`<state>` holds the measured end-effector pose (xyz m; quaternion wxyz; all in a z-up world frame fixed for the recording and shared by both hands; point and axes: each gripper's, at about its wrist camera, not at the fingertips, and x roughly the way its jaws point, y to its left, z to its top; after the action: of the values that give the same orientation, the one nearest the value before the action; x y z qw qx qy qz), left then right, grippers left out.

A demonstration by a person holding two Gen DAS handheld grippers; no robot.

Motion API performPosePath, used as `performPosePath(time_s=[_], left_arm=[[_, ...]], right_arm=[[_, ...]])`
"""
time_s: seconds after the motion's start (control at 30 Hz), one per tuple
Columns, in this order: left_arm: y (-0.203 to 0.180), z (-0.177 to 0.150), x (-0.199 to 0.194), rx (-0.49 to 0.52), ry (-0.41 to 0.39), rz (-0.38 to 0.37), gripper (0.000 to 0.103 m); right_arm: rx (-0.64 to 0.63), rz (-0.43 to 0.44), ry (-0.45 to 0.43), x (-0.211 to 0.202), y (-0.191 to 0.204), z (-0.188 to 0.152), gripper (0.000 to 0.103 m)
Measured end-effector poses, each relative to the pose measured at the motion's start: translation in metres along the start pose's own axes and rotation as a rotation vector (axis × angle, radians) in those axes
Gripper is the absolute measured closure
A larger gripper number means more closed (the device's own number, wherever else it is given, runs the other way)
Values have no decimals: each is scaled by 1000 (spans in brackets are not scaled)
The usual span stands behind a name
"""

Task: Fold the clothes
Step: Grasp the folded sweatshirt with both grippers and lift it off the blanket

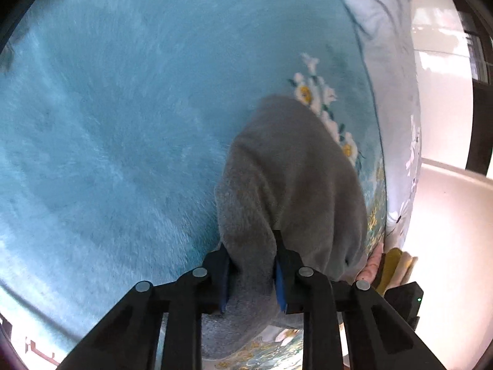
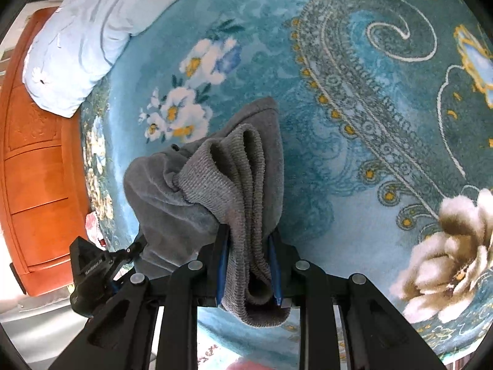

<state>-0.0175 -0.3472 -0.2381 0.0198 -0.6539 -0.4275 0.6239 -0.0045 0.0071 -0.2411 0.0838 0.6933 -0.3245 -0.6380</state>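
Both grippers lifting the grey garment above the blanket

Nearest me, my left gripper (image 1: 251, 274) is clamped on the soft grey knit garment (image 1: 292, 185); my right gripper (image 2: 249, 268) pinches its ribbed hem (image 2: 243, 185). It hangs bunched over the plush turquoise floral blanket (image 2: 354, 92). I judge I should spread the grips apart to flatten it, clear of the far pale-blue pillow (image 2: 80, 40).

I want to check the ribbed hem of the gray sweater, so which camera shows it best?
The right wrist view. There the ribbed hem bunches in folds between the right gripper's fingers, its knit lines plain. The left wrist view shows only smooth gray sweater fabric pinched in the left gripper, with no ribbing visible.
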Motion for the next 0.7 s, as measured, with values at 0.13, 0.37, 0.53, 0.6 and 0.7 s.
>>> performPosePath(time_s=[0.13, 0.37, 0.53, 0.6, 0.7], left_arm=[[-20, -20, -23, 48, -11, 28, 79], [-31, -48, -90, 141, -43, 23, 79], [-45, -68, -139, 226, -85, -13, 79], [-51, -75, -160, 263, -106, -39, 79], [-57, -90, -189, 313, -133, -79, 79]], right_arm=[[-18, 34, -23, -20, 10, -13, 79], [-28, 106, -82, -65, 27, -55, 79], [-51, 144, -145, -95, 47, -90, 79], [-63, 159, -185, -109, 58, -105, 79], [-77, 182, -257, -133, 74, -132, 79]])
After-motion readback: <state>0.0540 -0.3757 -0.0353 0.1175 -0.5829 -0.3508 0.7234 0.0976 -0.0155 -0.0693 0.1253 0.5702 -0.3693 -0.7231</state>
